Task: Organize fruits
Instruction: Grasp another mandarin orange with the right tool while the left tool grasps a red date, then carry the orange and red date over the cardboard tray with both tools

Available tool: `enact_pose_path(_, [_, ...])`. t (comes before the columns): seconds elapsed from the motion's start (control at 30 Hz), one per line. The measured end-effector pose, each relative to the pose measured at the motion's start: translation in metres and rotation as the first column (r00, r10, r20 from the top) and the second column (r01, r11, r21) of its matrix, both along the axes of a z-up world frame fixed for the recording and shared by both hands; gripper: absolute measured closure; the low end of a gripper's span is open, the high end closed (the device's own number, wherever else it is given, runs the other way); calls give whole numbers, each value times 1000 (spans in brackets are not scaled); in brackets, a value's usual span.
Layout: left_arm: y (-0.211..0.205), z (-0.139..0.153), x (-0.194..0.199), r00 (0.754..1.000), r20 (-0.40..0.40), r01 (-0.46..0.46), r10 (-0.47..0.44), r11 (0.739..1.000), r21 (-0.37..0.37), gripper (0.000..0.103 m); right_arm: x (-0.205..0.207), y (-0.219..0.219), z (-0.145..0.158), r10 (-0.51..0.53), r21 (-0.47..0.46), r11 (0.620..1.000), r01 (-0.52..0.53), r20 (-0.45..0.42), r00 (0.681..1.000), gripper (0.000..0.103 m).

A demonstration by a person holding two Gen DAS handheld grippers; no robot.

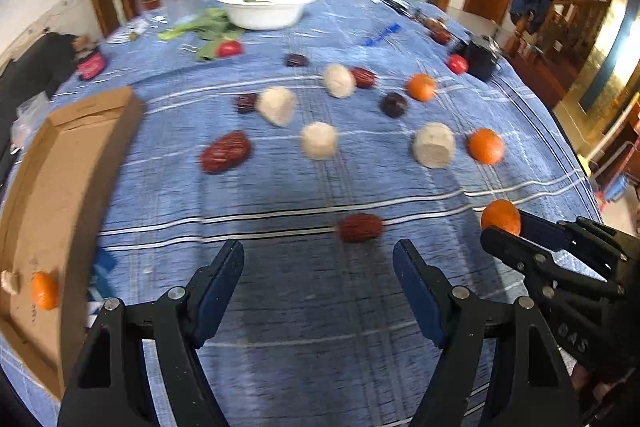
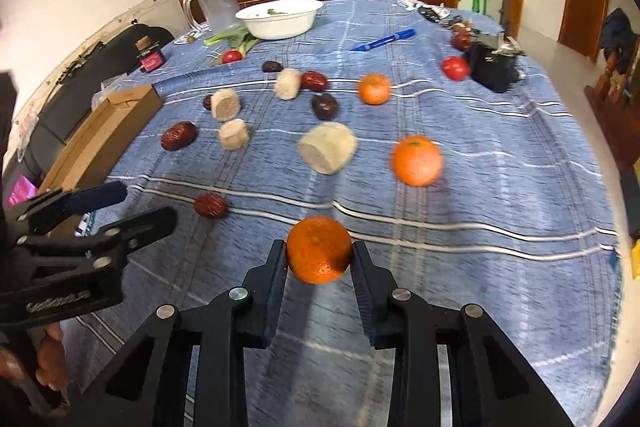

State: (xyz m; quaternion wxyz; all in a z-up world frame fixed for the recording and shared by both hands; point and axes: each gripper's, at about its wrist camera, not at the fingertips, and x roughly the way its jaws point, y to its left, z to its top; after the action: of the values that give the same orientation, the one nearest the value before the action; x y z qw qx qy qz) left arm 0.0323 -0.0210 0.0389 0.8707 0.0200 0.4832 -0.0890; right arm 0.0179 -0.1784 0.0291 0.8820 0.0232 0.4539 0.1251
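The right gripper [image 2: 319,251] held an orange [image 2: 319,250] above the tablecloth [image 2: 500,187]; the left gripper [image 1: 319,263] gaped wide near the cardboard box [image 1: 52,187].

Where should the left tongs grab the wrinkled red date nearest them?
Across its short middle. The date lies lengthwise left to right on the cloth, just ahead of the open left tongs. Come straight forward and down, fingers on the near and far sides, probably turning the tongs first. Nothing crowds it; the right tongs hold an orange well aside.
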Motion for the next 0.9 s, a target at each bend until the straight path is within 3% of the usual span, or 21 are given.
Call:
enact_pose_path(0.3, [-23, -23, 16, 999, -39, 13, -12, 1000, 19, 31, -15, -23, 0, -47, -1, 999, 47, -6, 999, 69])
enact_pose_path(0.4, [-21, -25, 19, 1000, -30, 6, -6, 1000, -3, 45, -17, -25, 0, -52, 7, 999, 52, -5, 999, 68])
enact_pose_path(0.5, [-17, -24, 20, 1000, -11, 5, -5, 1000, -14, 73, -19, -26, 0, -55, 6, 998, 55, -1, 998, 68])
enact_pose_path(0.9, [10, -10, 0, 1000, -28, 11, -14, 995, -103, 73, -28, -19, 5, -77, 3, 997, 77, 19, 997, 68])
